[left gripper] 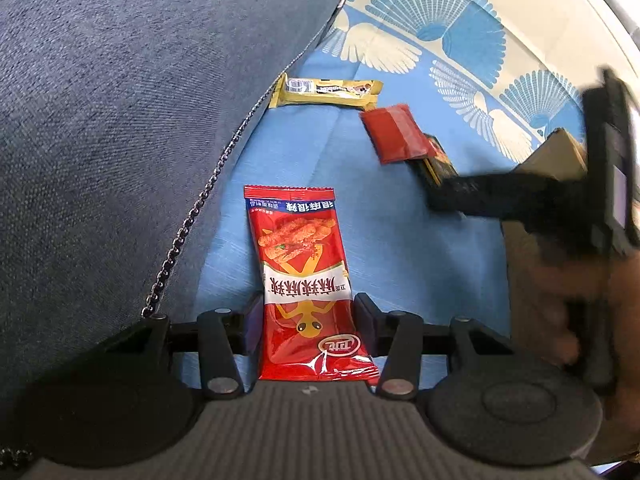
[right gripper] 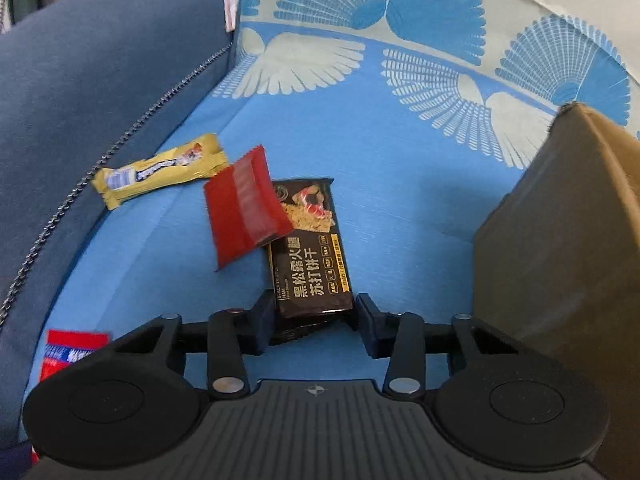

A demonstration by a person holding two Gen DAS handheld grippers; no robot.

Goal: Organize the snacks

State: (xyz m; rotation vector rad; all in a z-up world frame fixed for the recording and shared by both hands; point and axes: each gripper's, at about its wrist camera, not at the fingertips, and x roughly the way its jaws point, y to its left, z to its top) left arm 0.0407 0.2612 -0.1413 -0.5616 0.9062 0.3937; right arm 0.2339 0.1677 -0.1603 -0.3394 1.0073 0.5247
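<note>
Snacks lie on a blue patterned bedspread [left gripper: 400, 240]. A red spicy-strip packet [left gripper: 306, 280] lies between the fingers of my left gripper [left gripper: 308, 320], which is open around its lower half. A black cracker packet [right gripper: 310, 260] lies with its near end between the fingers of my right gripper [right gripper: 314, 320], also open. A plain red packet [right gripper: 246, 212] overlaps the black packet's far end. A yellow bar [right gripper: 160, 170] lies beyond; it also shows in the left wrist view [left gripper: 326, 92]. The right gripper [left gripper: 440, 196] shows in the left wrist view, reaching over the black packet.
A dark blue cushion with a zipper [left gripper: 140, 120] rises on the left in both views [right gripper: 80, 100]. A brown cardboard box [right gripper: 568, 240] stands on the right, close to the right gripper. White wall or bed edge [left gripper: 600, 0] lies at the far right.
</note>
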